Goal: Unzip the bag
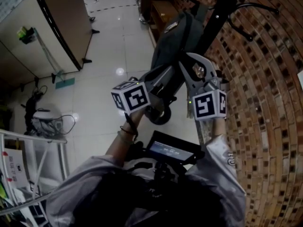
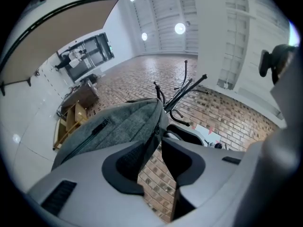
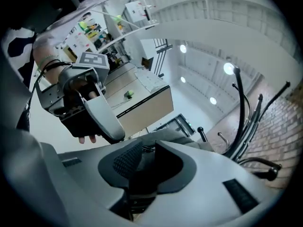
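Observation:
A dark grey bag (image 1: pixel 173 41) hangs from a black coat rack (image 1: pixel 218 13) beside a brick wall. My left gripper (image 1: pixel 165 74) reaches the bag's lower side. In the left gripper view the bag (image 2: pixel 113 126) fills the left, and its seam edge runs down between the jaws of my left gripper (image 2: pixel 158 145). Those jaws stand apart, with brick showing through the gap. My right gripper (image 1: pixel 188 59) points up along the bag's right side. In the right gripper view my right gripper (image 3: pixel 144 148) is open, and dark bag fabric (image 3: pixel 163 138) lies at the gap without being pinched.
The brick wall (image 1: pixel 265 103) fills the right. A glossy white tiled floor (image 1: pixel 113 41) spreads to the left, with a wooden partition (image 1: pixel 61 18) and a white metal shelf rack (image 1: pixel 33 155). A low wooden shelf (image 2: pixel 71 122) stands by the wall. The rack's hooks (image 3: pixel 246 122) curve nearby.

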Action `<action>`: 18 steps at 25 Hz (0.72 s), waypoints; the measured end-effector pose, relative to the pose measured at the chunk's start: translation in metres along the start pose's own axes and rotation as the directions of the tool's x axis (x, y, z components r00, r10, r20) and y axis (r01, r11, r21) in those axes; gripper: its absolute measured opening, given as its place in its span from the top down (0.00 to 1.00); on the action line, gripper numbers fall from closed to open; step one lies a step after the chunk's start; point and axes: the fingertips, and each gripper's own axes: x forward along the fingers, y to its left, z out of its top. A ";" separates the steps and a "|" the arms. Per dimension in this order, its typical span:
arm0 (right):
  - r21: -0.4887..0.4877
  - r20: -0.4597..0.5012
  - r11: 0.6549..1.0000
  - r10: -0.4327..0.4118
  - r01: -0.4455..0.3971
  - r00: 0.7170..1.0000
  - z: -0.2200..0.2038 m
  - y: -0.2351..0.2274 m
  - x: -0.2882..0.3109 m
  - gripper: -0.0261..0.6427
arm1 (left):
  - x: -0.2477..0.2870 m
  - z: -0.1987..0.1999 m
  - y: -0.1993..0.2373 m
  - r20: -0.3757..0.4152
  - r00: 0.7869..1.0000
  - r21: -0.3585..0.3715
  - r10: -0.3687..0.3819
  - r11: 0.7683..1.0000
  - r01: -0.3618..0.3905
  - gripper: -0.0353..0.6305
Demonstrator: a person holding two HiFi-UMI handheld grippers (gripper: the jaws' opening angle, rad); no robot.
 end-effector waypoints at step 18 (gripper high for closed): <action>-0.396 0.009 0.913 0.110 -0.097 0.994 -0.005 0.023 0.027 0.79 | -0.033 -0.008 0.009 0.157 0.965 0.042 0.211 0.975 -0.220 0.77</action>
